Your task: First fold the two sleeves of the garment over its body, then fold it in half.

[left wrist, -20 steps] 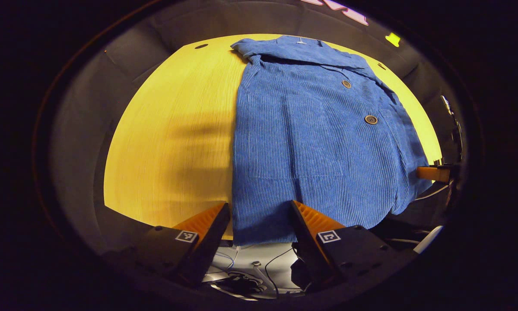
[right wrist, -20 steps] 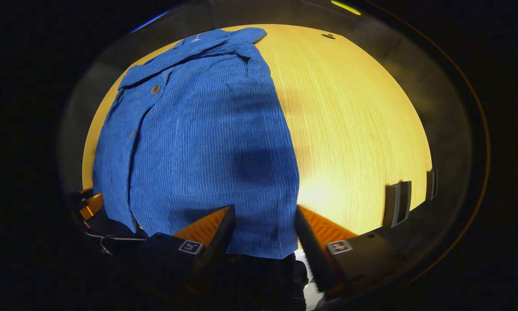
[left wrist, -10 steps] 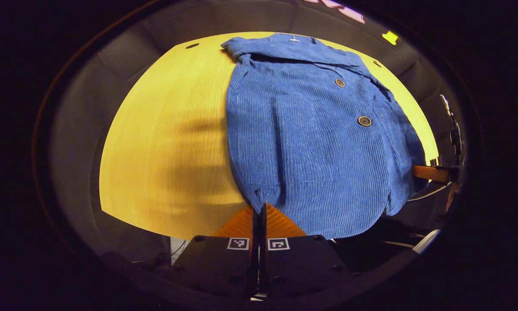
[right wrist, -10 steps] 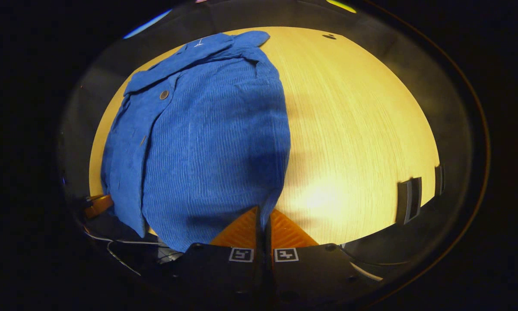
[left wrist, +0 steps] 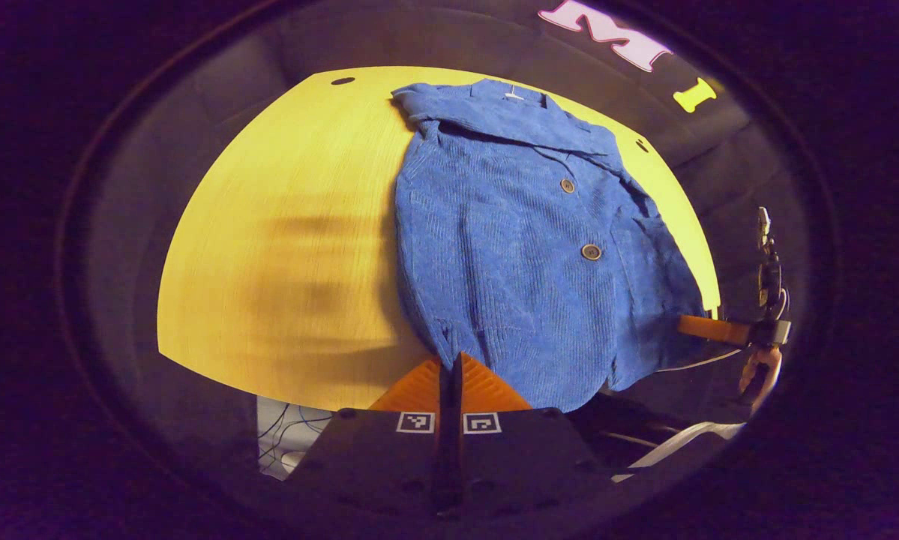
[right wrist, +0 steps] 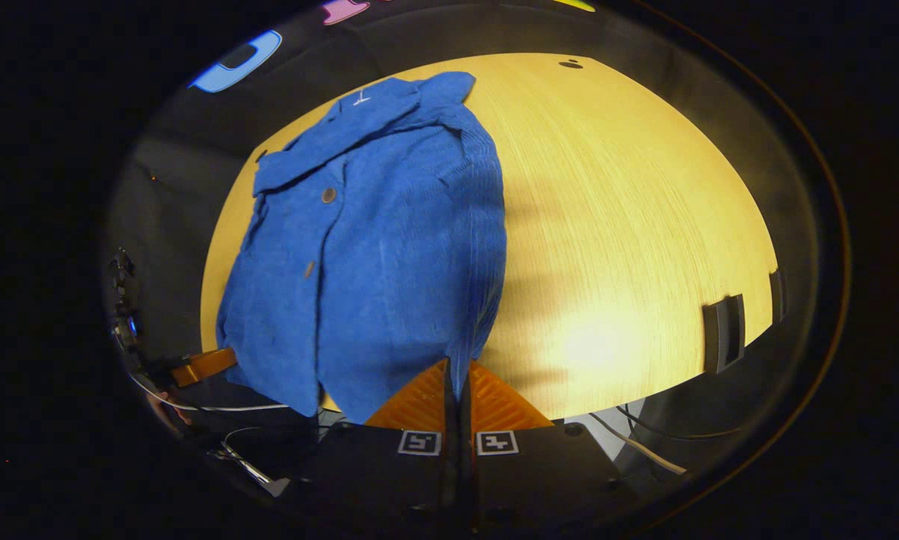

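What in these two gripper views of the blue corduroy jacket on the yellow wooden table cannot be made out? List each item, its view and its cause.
1. Sleeves of the blue corduroy jacket: not distinguishable in either view among the folded cloth.
2. Hem corner in the left gripper: covered by the closed fingers.
3. Hem corner in the right gripper: likewise covered.
4. Yellow wooden table under the jacket: hidden by cloth.
5. Buttons' detail: too small.

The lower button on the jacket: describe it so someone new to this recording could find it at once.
Start from the yellow wooden table and the blue ribbed jacket spread on it, collar at the far edge. Two round brown buttons sit along its front. The lower button is the one nearer the hem, closer to the tongs than the upper button below the collar.
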`<state>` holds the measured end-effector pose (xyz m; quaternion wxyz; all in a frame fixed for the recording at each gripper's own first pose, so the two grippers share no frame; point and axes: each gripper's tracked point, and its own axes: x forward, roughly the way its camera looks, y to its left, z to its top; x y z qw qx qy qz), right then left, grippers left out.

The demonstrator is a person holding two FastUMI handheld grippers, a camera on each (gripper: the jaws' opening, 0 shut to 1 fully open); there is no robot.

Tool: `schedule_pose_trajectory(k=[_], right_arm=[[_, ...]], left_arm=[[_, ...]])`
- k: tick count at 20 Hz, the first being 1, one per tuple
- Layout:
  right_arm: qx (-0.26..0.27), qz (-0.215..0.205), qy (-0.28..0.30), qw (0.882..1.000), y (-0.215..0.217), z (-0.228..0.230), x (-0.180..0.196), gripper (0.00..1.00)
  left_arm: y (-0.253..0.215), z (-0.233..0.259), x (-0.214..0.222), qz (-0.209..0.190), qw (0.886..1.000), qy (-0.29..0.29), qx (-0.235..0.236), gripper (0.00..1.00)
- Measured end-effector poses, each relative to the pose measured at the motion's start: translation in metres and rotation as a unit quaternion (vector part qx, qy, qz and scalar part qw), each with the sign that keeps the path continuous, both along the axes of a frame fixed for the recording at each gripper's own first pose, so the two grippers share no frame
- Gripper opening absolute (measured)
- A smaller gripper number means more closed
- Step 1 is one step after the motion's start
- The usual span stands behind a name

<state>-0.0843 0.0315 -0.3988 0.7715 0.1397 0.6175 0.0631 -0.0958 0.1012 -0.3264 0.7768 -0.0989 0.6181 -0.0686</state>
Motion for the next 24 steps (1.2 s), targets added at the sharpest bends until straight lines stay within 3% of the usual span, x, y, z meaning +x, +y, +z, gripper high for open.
schedule_pose_trajectory(k=[4,10,18,24], right_arm=[[0.019,0.015,-0.024,0.999,0.011,0.034,0.002,0.03],[0.027,0.015,-0.034,0.999,0.003,0.052,0.022,0.03],[0.036,0.063,-0.083,0.994,0.033,0.080,0.152,0.03],[0.053,0.062,-0.087,0.993,0.038,0.081,0.250,0.03]], left_arm=[[0.004,0.021,-0.008,-0.019,1.000,-0.022,0.004,0.00],[0.001,0.051,0.017,0.010,0.996,-0.035,-0.078,0.00],[0.017,0.089,0.121,0.003,0.994,-0.080,-0.075,0.00],[0.032,0.110,0.213,0.063,0.992,-0.077,-0.083,0.00]])
